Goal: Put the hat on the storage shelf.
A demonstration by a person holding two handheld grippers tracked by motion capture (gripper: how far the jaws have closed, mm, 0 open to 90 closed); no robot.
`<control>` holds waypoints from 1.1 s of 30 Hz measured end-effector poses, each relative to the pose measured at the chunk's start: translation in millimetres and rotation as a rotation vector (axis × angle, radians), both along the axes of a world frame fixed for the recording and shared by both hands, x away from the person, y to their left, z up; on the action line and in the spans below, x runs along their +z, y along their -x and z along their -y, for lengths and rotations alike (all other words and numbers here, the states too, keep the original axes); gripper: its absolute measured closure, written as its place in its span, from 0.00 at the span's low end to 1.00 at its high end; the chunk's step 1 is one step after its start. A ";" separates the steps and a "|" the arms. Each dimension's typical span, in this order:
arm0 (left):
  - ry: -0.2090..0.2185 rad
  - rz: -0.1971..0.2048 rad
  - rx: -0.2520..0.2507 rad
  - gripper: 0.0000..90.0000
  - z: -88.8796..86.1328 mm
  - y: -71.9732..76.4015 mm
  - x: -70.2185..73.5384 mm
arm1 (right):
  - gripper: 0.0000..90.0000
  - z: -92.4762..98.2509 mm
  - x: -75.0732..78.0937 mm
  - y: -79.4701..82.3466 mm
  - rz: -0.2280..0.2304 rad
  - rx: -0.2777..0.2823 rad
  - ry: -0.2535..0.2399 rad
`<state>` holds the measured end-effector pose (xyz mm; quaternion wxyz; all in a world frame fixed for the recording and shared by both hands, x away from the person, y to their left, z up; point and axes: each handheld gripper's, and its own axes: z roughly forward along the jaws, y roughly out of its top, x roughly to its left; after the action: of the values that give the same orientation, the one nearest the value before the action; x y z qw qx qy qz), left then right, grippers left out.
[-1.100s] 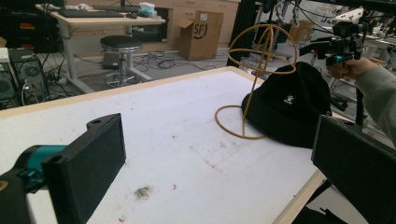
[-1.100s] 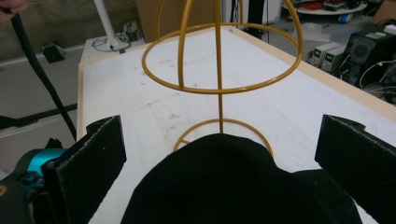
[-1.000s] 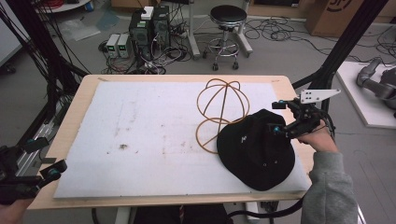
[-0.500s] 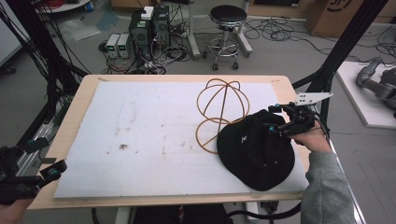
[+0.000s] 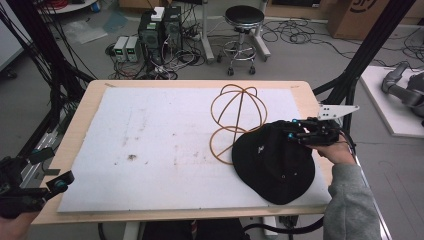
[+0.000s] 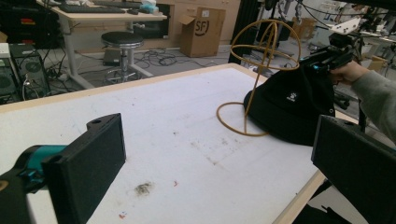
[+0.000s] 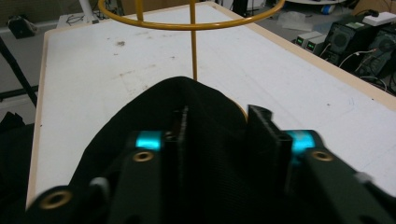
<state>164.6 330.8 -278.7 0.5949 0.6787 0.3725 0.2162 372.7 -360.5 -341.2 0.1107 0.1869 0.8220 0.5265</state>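
High view: right claw (image 5: 295,135) has closed onto cap (image 5: 272,165).

1. A wooden desk (image 5: 90,107) carries a white foam board (image 5: 160,145) marked with dark smudges and a small dark stain (image 5: 132,157)
2. A round black stool (image 5: 244,30) on a chrome wheeled base stands on the floor beyond the desk
3. Two black computer towers (image 5: 161,30) stand left of the stool, with two small grey boxes (image 5: 126,48) beside them and tangled cables around
4. A cardboard box (image 5: 365,15) sits at the far right; the left gripper view shows one (image 6: 204,30) with a printed logo
5. Black frame poles (image 5: 370,45) rise at the desk's right side
6. A grey robot arm (image 5: 405,90) lies on a white platform at the right edge
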 end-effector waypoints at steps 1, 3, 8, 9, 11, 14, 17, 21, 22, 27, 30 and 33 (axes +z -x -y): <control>0.001 0.000 0.001 0.04 0.1 -0.1 -0.1 | 0.79 -0.3 0.4 0.8 0.005 0.003 0.003; -0.001 -0.001 0.000 0.04 0.4 0.0 0.0 | 0.85 -0.6 0.3 1.4 0.004 0.003 0.014; 0.003 -0.002 0.000 0.04 0.7 0.5 -0.1 | 0.89 1.0 2.4 4.1 0.004 0.030 0.005; 0.010 -0.001 -0.007 0.04 0.4 0.7 0.0 | 0.89 1.4 3.4 5.1 0.004 0.038 0.003; 0.011 0.008 -0.004 0.04 0.9 2.1 0.5 | 0.89 2.5 6.5 7.4 0.006 0.045 -0.003; 0.013 0.012 -0.005 0.04 0.6 2.5 1.5 | 0.89 7.2 15.4 11.8 0.013 0.044 -0.015; 0.015 0.008 -0.005 0.04 -0.1 2.0 1.6 | 0.89 12.2 27.0 17.0 0.024 0.045 -0.015; 0.021 0.010 -0.008 0.04 0.7 0.4 1.7 | 0.89 19.0 45.8 26.4 0.034 0.035 0.016; 0.019 0.009 -0.011 0.04 0.9 0.0 2.0 | 0.89 20.6 50.1 28.8 0.038 0.031 0.025; 0.022 0.011 -0.023 0.04 3.4 -4.2 2.7 | 0.89 29.9 70.2 39.7 0.055 0.014 0.035; 0.024 0.008 -0.031 0.04 5.2 -7.7 2.7 | 0.89 34.9 81.8 46.4 0.062 -0.002 0.039; 0.027 0.008 -0.038 0.04 7.6 -11.0 2.7 | 0.89 39.1 95.4 54.5 0.071 -0.012 0.037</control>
<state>175.5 323.2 -276.0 0.6095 0.6768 0.3600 0.2022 318.2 -399.7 -245.7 0.1462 0.1708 0.8261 0.5167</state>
